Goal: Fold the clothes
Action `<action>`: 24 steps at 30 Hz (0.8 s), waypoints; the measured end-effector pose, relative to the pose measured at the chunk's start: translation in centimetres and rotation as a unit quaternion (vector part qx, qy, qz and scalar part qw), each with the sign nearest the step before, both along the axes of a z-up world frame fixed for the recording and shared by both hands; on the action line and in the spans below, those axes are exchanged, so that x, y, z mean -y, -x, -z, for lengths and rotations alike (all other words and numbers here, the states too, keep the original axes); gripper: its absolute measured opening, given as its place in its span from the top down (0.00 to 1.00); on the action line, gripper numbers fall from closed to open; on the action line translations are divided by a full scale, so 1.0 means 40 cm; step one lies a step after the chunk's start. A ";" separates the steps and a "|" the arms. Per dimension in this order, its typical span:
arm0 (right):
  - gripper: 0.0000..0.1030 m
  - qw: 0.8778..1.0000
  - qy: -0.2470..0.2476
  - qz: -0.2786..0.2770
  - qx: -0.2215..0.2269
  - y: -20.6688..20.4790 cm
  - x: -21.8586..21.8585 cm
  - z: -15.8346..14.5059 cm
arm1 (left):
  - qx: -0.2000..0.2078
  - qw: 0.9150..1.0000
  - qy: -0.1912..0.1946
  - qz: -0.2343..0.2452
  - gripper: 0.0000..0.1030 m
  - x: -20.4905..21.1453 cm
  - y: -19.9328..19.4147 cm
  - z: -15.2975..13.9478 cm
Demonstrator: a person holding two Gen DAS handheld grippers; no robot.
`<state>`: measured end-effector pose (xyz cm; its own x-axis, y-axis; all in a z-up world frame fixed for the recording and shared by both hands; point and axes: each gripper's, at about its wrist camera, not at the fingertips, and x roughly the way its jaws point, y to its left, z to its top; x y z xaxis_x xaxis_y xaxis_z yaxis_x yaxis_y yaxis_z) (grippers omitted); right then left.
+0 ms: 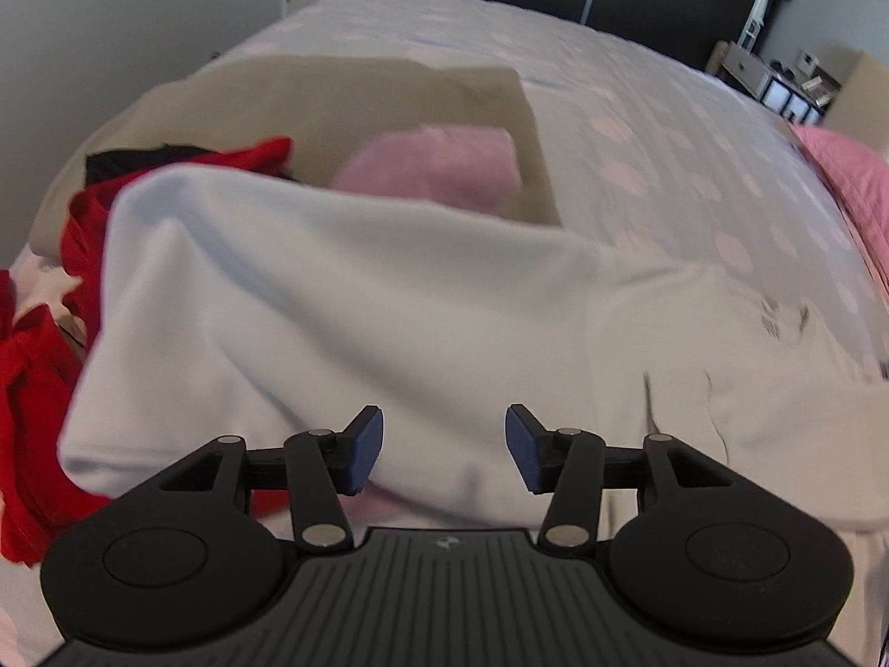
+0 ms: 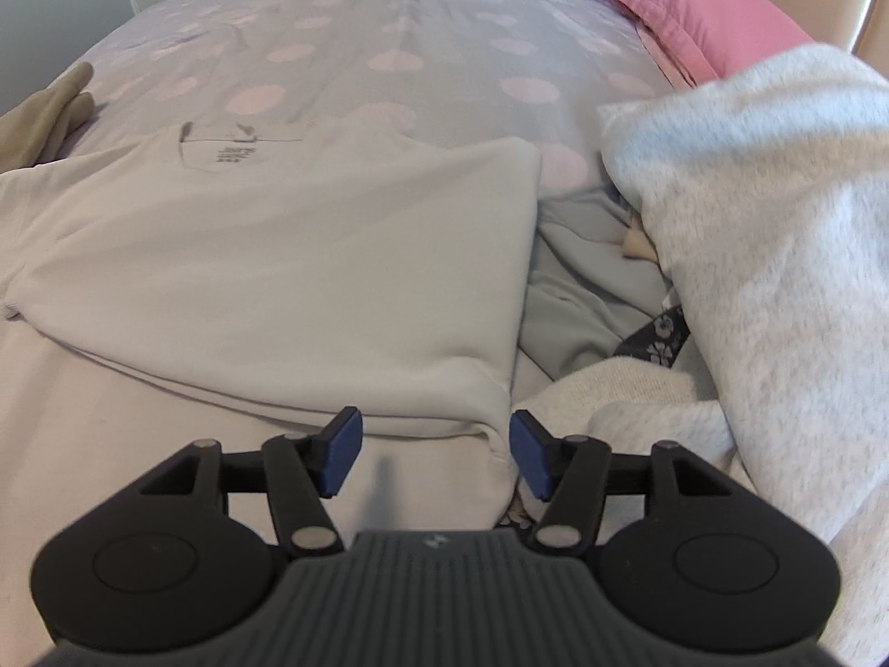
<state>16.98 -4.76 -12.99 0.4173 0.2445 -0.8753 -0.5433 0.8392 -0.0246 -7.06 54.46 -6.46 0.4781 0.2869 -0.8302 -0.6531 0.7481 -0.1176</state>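
A white garment (image 1: 344, 300) lies spread on the bed, folded over itself, with a small printed label near its collar (image 2: 230, 153). In the right wrist view the same white garment (image 2: 289, 278) shows a folded edge running down its right side. My left gripper (image 1: 443, 450) hovers open just above its near hem, nothing between the blue pads. My right gripper (image 2: 435, 458) is also open, its pads on either side of the garment's lower right corner, not touching it as far as I can tell.
Red clothes (image 1: 33, 344), a pink garment (image 1: 439, 167) and a beige one (image 1: 355, 105) lie to the left. A grey fleece (image 2: 767, 222), a pale blue garment (image 2: 583, 289) and a floral black piece (image 2: 661, 339) crowd the right. A pink pillow (image 2: 694, 5) sits far right on the dotted bedspread (image 2: 389, 44).
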 end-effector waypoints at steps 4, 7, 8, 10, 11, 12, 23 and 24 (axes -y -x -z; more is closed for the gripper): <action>0.36 1.000 -0.002 -0.006 0.004 0.013 -0.011 -0.010 | 0.005 0.999 -0.031 -0.017 0.51 -0.081 -0.034 -0.045; 0.36 1.000 -0.003 -0.010 0.007 0.023 -0.019 -0.017 | 0.001 0.998 -0.053 -0.030 0.42 -0.145 -0.073 -0.074; 0.36 1.000 -0.004 -0.011 0.008 0.026 -0.022 -0.019 | -0.003 0.997 -0.060 -0.039 0.42 -0.162 -0.086 -0.082; 0.36 1.000 -0.003 -0.011 0.007 0.025 -0.025 -0.017 | -0.012 0.996 -0.065 -0.054 0.40 -0.198 -0.111 -0.090; 0.36 1.000 -0.002 -0.010 0.007 0.022 -0.027 -0.015 | -0.021 0.996 -0.064 -0.062 0.39 -0.214 -0.124 -0.088; 0.36 1.000 -0.002 -0.009 0.007 0.020 -0.029 -0.013 | -0.033 0.995 -0.060 -0.074 0.39 -0.229 -0.135 -0.083; 0.36 1.000 0.000 -0.011 0.016 0.008 -0.049 -0.005 | -0.136 0.977 0.012 -0.166 0.85 -0.333 -0.187 0.051; 0.36 1.000 0.001 -0.010 0.017 0.007 -0.049 -0.005 | -0.139 0.977 0.008 -0.162 0.91 -0.331 -0.185 0.058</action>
